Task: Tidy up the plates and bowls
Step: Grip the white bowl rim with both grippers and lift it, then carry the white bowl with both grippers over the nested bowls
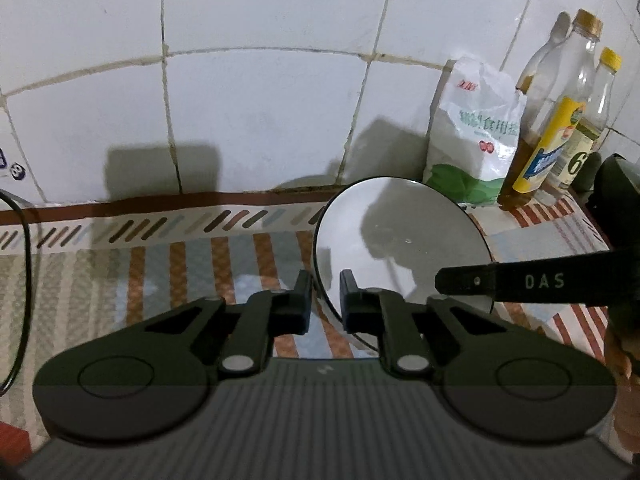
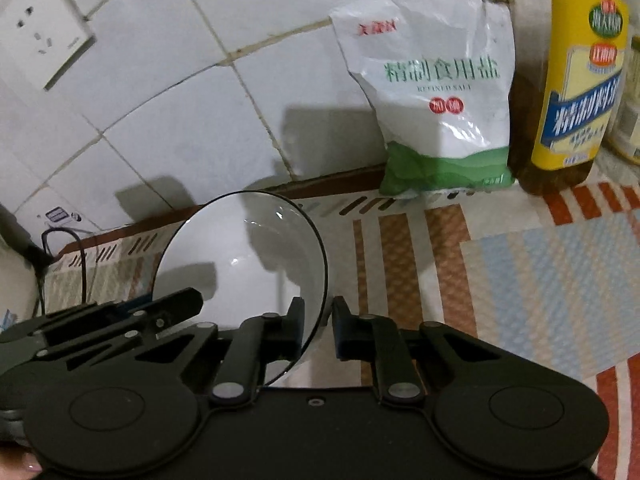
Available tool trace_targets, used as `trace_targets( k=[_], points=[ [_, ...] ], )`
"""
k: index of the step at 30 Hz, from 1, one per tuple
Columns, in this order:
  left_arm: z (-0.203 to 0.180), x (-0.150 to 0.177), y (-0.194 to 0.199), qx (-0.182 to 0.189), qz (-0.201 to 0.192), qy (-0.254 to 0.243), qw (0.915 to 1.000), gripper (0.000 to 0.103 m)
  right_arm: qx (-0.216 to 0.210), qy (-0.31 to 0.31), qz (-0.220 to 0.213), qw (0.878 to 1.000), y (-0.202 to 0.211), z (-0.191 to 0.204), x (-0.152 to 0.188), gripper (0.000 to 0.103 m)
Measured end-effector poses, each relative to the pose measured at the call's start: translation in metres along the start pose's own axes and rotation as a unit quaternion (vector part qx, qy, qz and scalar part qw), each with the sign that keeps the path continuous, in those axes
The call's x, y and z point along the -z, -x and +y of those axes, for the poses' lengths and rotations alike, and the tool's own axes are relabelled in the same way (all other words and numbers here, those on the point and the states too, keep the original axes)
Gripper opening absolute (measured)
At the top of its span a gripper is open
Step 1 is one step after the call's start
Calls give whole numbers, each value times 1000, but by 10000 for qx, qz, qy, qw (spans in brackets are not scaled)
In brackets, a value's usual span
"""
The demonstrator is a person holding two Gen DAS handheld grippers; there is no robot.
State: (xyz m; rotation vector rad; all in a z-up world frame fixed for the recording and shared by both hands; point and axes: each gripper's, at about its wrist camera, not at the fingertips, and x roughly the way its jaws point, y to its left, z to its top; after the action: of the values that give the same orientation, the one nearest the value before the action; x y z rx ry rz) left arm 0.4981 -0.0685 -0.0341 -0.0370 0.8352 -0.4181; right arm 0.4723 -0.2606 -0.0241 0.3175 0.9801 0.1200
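Both grippers were closed on the same white bowl [image 1: 400, 248], one per side. Left gripper [image 1: 326, 296] pinched the bowl's left rim, w/ one finger inside and one outside; right gripper [image 2: 318, 322] did the same on the opposite rim. In the left wrist view the right tool's finger reached in across the bowl's far side.

Bowl sat toward the back of the counter [image 1: 120, 280], near the tiled wall [image 1: 260, 100], on the striped cloth cover. It looked tilted, rim facing the cams, though whether it was already off the cloth couldn't be told. Salt bag [image 2: 436, 92] and oil bottle [image 2: 572, 92] stood at the back right corner, close behind and beside the bowl.

Step in hand, prob.: two-handed pick-up of the bowl, grip just made. Next move needs both hands rising together at same pace, keeping spacing fixed so the rim doesn't slip or twist, and steering clear of the bottle and bag. No plates or stack visible, so the drop spot is unknown.
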Motion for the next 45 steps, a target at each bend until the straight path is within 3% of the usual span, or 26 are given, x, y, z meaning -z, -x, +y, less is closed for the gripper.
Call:
trace_targets(
  k=[14, 20, 33, 45],
  points=[
    [-5, 19, 67, 5, -163, 41, 9999, 13, -354, 55, 34, 9994, 35, 12, 29, 14],
    [-20, 30, 106, -39, -298, -159, 9994, 13, -309, 354, -265, 9985, 72, 27, 52, 14],
    [-47, 61, 178, 540, -363, -157, 9978, 13, -337, 548, -866, 9942, 162, 23, 98, 15],
    [-101, 86, 206, 738, -439, -553, 9948, 13, -235, 437, -1214, 9914, 215, -9, 139, 15]
  ],
)
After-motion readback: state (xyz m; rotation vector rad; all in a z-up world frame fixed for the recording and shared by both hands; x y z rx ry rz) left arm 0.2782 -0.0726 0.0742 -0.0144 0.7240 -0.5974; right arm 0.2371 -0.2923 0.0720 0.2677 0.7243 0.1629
